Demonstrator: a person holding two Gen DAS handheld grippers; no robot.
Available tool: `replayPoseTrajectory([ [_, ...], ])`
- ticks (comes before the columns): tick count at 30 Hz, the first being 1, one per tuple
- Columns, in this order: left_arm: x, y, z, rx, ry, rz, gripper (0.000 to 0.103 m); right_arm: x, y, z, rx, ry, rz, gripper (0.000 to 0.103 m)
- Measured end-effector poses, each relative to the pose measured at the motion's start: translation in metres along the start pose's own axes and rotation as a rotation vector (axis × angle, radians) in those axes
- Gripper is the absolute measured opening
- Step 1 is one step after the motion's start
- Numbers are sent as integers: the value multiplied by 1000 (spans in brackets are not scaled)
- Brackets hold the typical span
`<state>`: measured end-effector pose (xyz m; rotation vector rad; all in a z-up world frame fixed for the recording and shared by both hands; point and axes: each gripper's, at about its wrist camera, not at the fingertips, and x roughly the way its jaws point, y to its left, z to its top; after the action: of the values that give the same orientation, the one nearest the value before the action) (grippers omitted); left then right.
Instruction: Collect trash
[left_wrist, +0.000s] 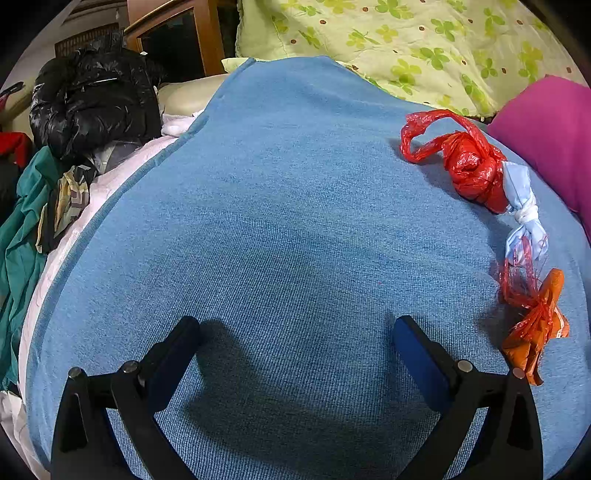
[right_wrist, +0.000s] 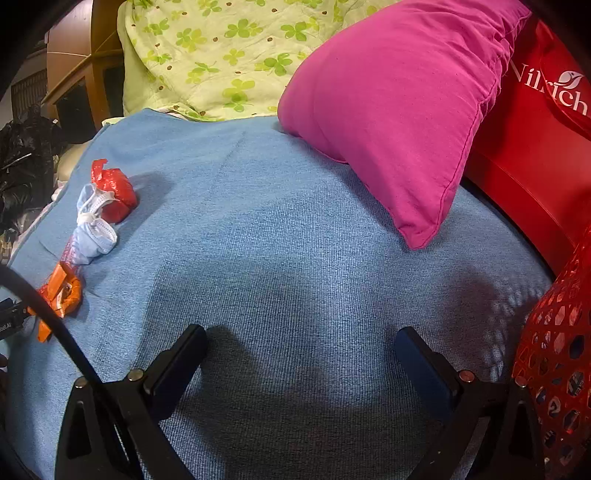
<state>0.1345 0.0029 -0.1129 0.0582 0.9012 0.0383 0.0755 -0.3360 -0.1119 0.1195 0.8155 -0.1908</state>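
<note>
Both the left gripper and the right gripper hover over the blue blanket with jaws spread wide and nothing between them. The trash lies in a row on the blanket: a knotted red plastic bag, a tied light-blue face mask touching it, and an orange wrapper nearest. A pink pillow rests beyond, and a red mesh basket stands at the right gripper's side.

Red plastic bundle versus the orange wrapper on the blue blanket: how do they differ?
The red plastic bundle is a tight, glossy wad with a loose tail; the orange wrapper is flatter, crumpled and matte. The bundle lies farther from the grippers, the wrapper nearer. Both rest ungripped on the blue blanket.
</note>
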Motion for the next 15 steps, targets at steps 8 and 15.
replayPoseTrajectory([
  [8,1,1,0,-7,3,-9,103,0,1,0,0,0,-1,103],
  [15,1,1,0,-6,2,-8,103,1,1,0,0,0,-1,103],
])
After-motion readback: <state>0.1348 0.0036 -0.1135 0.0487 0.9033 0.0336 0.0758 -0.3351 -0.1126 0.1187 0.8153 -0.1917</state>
